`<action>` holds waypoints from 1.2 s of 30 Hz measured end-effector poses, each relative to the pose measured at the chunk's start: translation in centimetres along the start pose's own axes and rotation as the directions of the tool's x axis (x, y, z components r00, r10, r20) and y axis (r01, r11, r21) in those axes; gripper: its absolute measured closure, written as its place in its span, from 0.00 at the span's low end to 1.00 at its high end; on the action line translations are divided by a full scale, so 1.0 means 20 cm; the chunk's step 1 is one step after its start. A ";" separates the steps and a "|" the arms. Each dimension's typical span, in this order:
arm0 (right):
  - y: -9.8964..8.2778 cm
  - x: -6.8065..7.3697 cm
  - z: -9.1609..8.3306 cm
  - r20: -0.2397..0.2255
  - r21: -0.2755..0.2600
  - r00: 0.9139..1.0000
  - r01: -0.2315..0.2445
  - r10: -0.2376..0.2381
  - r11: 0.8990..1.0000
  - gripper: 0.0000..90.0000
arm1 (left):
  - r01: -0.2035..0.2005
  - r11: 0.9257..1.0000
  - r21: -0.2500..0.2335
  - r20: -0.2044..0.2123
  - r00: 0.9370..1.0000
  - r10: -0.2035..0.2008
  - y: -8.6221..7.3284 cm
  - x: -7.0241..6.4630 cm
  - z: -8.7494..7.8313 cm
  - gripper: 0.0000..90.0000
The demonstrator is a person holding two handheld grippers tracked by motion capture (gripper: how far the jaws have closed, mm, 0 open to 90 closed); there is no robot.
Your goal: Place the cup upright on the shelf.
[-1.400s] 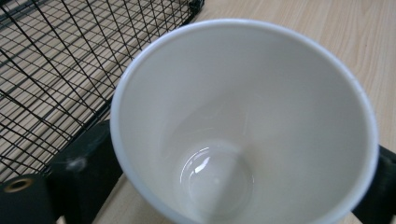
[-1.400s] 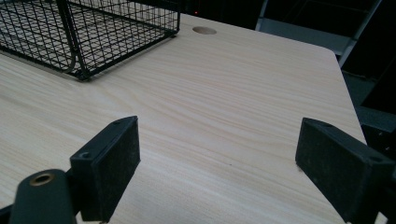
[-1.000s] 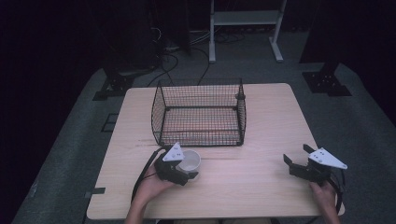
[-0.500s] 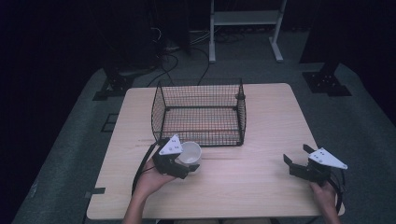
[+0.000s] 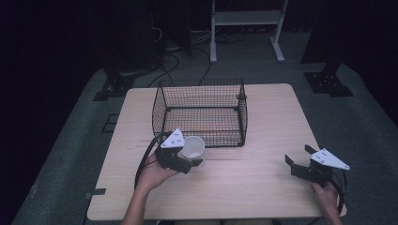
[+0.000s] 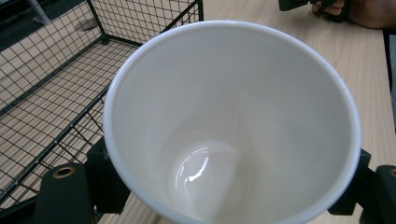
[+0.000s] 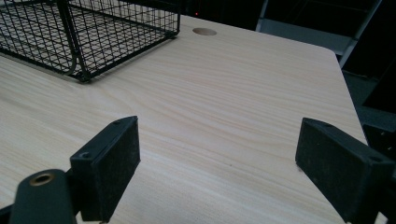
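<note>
- White paper cup, empty, sits clamped in our left gripper, just in front of the wire basket.
- Our right gripper rests on the wooden table, jaws wide apart on nothing.

The cup is plain white inside and out, glossy, with a pale gleam at its bottom. The basket is black wire in a fine square grid. The desk is light wood, beige with thin streaks of grain running along it. The left claw is black with a light grey three-cornered plate on top; the right claw is black too, matt pads, grey plate. The floor is dull grey carpet
</note>
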State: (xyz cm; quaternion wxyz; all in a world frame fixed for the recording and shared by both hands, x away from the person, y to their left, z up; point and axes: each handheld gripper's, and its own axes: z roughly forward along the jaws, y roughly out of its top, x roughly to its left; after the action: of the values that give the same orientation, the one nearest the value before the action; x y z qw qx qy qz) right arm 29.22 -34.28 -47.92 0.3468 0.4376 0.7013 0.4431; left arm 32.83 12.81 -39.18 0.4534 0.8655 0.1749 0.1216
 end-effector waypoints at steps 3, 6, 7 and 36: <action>0.00 0.00 0.00 0.001 0.000 1.000 -0.002 0.002 1.000 0.15 | -0.005 1.000 -0.002 0.002 1.000 0.005 0.02 0.00 0.00 0.23; 0.00 0.00 0.00 0.001 -0.001 1.000 -0.002 0.002 1.000 0.15 | -0.011 1.000 -0.011 0.011 1.000 0.011 0.05 0.00 -0.02 0.23; 0.00 0.00 0.00 0.001 -0.001 1.000 -0.002 0.002 1.000 0.15 | -0.011 1.000 -0.011 0.011 1.000 0.011 0.05 0.00 -0.02 0.23; 0.00 0.00 0.00 0.003 -0.002 1.000 -0.006 0.006 1.000 0.14 | -0.035 0.999 0.006 0.028 0.999 0.035 0.24 0.13 -0.09 0.23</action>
State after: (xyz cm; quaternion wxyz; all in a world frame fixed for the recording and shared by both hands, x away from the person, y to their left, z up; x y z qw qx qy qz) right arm 29.20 -34.31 -47.91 0.3469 0.4400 0.6992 0.4440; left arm 35.49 12.74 -34.15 0.4507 0.8715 0.1539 0.1169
